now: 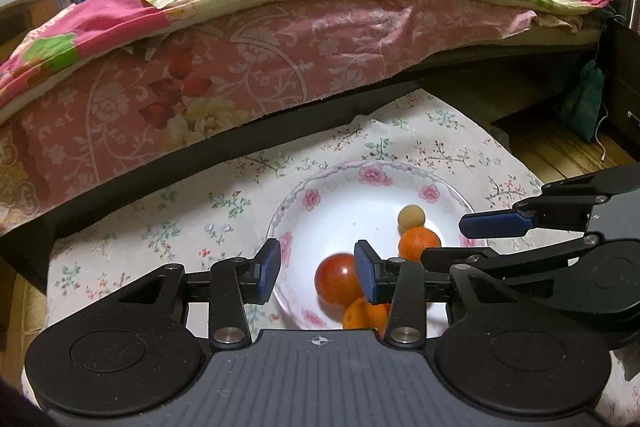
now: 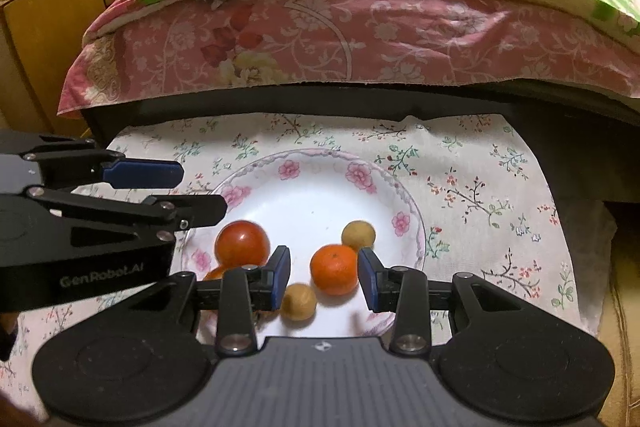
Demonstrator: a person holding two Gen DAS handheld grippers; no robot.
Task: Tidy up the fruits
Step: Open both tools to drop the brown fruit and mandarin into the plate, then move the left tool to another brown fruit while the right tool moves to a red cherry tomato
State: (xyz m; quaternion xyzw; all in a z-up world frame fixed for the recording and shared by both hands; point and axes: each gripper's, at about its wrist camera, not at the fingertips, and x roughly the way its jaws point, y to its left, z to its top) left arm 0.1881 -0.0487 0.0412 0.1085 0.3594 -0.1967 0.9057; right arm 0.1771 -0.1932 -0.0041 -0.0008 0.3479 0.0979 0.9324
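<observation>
A white plate with a pink flower rim [image 1: 360,171] [image 2: 320,155] lies on a floral cloth. In it are a red tomato [image 1: 336,279] [image 2: 242,243], an orange [image 1: 418,243] [image 2: 334,269], a second orange [image 1: 364,315] partly hidden, and two small tan round fruits [image 2: 359,235] [image 2: 298,301]. My left gripper [image 1: 318,269] [image 2: 202,191] hovers open over the plate's left side; the tomato sits below its gap, clear of the left pad. My right gripper [image 2: 324,277] [image 1: 442,239] is open above the first orange, with a gap at the left pad.
The floral cloth [image 2: 480,187] covers a low surface in front of a bed with a pink sheet [image 2: 360,39] and a quilt on top. A wooden cabinet [image 2: 48,27] stands at the left. A green bag [image 1: 584,107] hangs over a wooden floor at the right.
</observation>
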